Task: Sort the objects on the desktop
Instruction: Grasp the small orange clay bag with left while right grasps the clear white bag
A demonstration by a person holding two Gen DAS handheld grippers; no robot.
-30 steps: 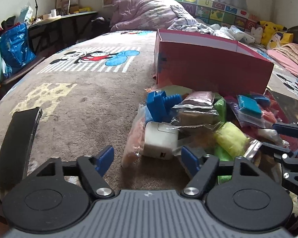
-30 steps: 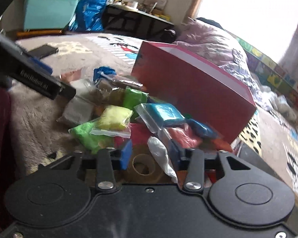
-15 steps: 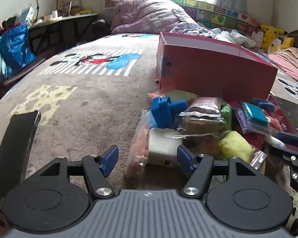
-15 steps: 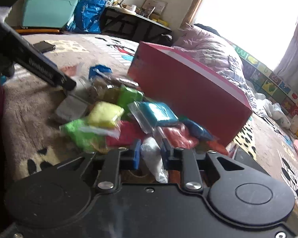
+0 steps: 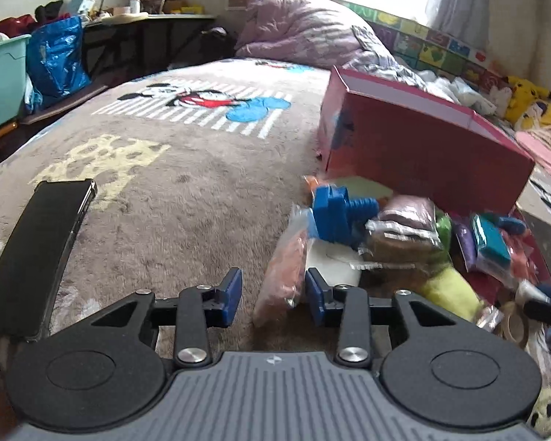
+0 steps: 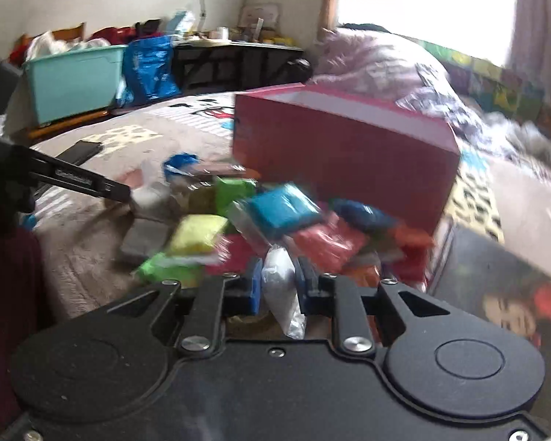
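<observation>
On the bed, the right gripper (image 6: 278,286) has clamped its jaws on a white packet (image 6: 281,275) from the pile beside the red box (image 6: 349,154), ready for sorting, while the left gripper (image 5: 272,296), jaws closing, narrows around an orange packet (image 5: 283,272) not yet pinched.

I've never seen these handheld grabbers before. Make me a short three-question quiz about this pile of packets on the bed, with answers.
1. True or false: the right gripper is shut on a white packet.
2. Which lies between the left gripper's closing jaws? A) blue toy bolt B) peach packet C) black phone
3. Fill in: behind the pile stands an open ____ box.

Key
1. True.
2. B; the right-hand pad meets it, the left-hand pad stands apart.
3. Red.
</observation>
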